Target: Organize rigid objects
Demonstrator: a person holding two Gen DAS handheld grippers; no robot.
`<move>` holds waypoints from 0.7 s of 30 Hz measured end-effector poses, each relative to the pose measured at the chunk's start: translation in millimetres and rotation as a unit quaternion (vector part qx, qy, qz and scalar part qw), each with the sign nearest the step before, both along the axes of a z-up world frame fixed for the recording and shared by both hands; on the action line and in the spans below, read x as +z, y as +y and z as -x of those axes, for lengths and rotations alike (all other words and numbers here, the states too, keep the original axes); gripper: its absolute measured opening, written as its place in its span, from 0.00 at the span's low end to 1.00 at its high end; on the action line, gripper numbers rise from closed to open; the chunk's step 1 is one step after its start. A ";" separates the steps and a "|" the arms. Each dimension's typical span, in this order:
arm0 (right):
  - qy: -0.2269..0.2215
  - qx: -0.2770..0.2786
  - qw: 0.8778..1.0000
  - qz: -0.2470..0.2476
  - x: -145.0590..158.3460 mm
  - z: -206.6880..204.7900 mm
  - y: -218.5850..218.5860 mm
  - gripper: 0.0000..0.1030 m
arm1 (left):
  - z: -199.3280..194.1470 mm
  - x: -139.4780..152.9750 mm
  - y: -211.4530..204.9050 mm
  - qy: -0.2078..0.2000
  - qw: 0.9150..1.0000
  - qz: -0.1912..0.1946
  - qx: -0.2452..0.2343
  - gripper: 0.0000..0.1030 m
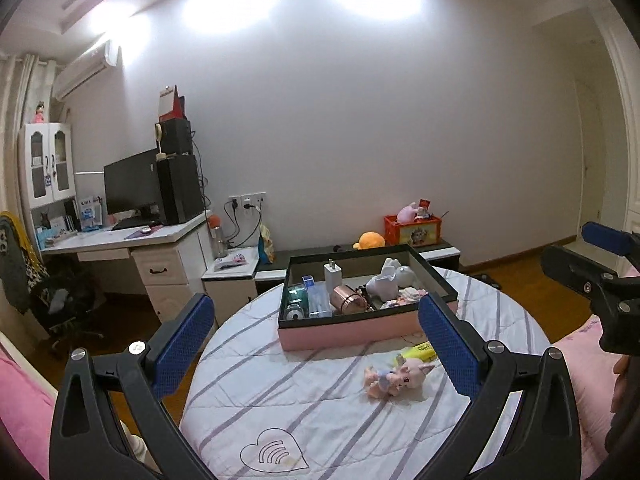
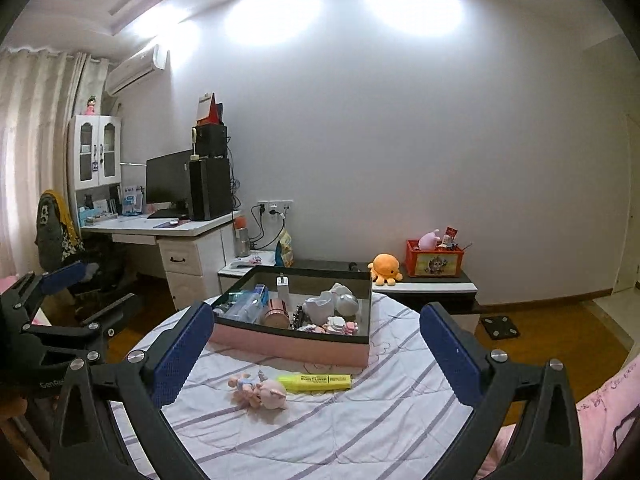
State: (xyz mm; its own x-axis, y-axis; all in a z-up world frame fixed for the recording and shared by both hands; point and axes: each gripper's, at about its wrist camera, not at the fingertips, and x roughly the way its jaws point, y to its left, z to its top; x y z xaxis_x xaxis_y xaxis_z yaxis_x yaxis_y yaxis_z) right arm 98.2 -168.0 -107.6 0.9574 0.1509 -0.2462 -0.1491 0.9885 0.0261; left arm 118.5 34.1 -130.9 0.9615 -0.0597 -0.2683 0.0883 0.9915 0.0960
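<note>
Box (image 2: 296, 346), pink w/ black rim, sits mid-table, already crowded. Pig figurine (image 2: 260, 393) & yellow highlighter (image 2: 316, 382) lie loose just in front, touching. My left gripper (image 1: 316, 344) & right gripper (image 2: 316, 354) hover, jaws wide, empty, probably lining up a pick.

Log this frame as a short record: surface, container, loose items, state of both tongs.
surface: round table under a striped cloth
container: pink box, open, already holding a charger, a copper tin and small trinkets
loose items: pig figurine lying on its side; yellow highlighter just beyond it, in front of the box
left tongs: open, empty, above the table
right tongs: open, empty, above the table
</note>
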 end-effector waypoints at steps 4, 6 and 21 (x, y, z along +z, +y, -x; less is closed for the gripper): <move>0.010 -0.003 1.000 -0.004 -6.6 -1.7 -2.8 1.00 | -8.4 -8.4 -4.4 0.018 1.000 -0.007 0.002 1.00; 0.017 -0.004 1.000 -0.006 -11.8 -3.8 -5.4 1.00 | -12.5 -13.7 -6.6 0.027 1.000 -0.011 0.003 1.00; 0.124 -0.025 0.991 -0.036 -82.1 -44.7 -47.1 1.00 | -85.5 -110.5 -36.5 0.208 0.976 -0.007 -0.063 1.00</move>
